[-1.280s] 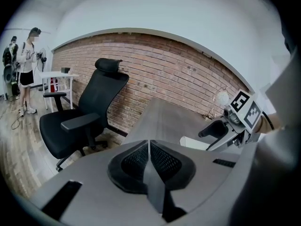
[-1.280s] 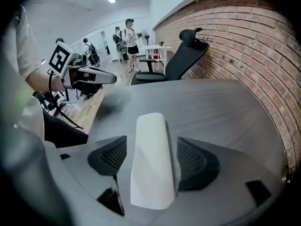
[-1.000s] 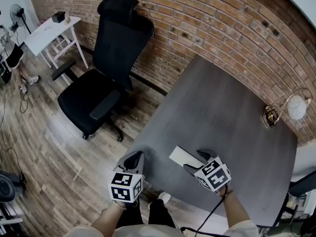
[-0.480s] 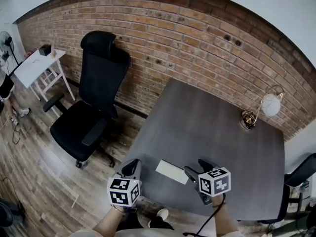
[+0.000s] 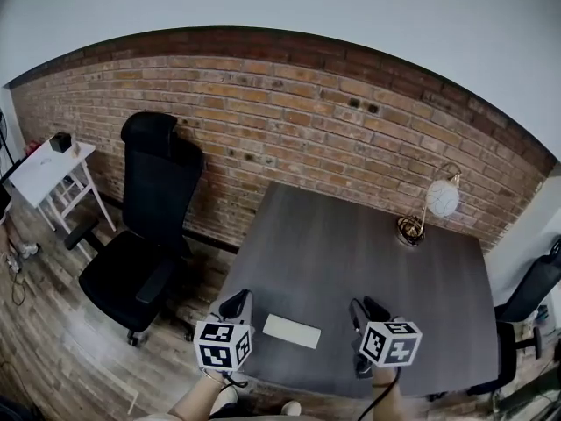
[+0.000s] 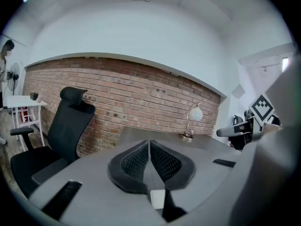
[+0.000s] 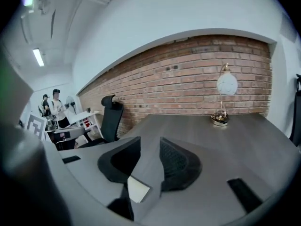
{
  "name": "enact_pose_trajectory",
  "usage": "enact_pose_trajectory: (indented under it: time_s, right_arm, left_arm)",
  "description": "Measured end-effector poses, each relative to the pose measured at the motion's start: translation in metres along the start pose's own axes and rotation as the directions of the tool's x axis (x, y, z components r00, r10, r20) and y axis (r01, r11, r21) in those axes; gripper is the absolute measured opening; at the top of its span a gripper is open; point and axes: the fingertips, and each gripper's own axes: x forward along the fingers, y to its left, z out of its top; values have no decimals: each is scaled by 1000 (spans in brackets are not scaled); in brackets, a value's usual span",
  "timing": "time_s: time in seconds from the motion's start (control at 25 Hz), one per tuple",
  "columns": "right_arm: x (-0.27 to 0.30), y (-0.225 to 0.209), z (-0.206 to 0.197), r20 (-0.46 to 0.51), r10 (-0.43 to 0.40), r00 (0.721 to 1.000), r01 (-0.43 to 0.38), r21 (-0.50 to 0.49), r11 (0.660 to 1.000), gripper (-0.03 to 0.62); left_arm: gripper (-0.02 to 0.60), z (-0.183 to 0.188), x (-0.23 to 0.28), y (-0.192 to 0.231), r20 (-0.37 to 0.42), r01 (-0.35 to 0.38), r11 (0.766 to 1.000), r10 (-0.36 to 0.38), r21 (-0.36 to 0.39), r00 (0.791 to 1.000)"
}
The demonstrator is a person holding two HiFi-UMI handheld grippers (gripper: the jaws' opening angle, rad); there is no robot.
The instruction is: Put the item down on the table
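On the grey bench (image 5: 351,244) lies a white box (image 5: 292,331); left tongs (image 5: 236,304) pressed together, right tongs (image 5: 362,311) closing on nothing.

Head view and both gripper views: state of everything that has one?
white item, lying flat on the table, held by neither gripper.
left gripper, jaws together, empty.
right gripper, jaws apart and closing, nothing between them.
lamp, upright.
office chair, upright, unoccupied.
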Motion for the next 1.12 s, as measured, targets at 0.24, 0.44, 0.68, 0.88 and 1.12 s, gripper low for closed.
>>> enact_pose_trajectory:
  time_s: [0.24, 0.44, 0.68, 0.88, 1.12]
  right_arm:
    - [-26, -26, 6, 110, -160, 981, 154, 65, 986, 57]
    - [-36, -37, 1, 158, -246, 956, 235, 86, 968, 42]
    - [-40, -45, 0, 182, -295, 938, 285, 79, 955, 40]
    - [-38, -46, 7, 200, -294, 935, 287, 60, 956, 40]
    - [-32, -41, 11, 207, -281, 937, 276, 52, 960, 40]
  left_arm:
    - [29, 28, 9, -6, 40, 34, 999, -35, 42, 999]
    - [29, 44, 18, -8, 54, 54, 996, -58, 67, 997]
    - [29, 56, 28, -1, 69, 48, 996, -53, 75, 996]
    - [29, 56, 34, 1, 68, 42, 996, -48, 77, 997]
    - [29, 54, 37, 4, 65, 31, 997, -35, 72, 997]
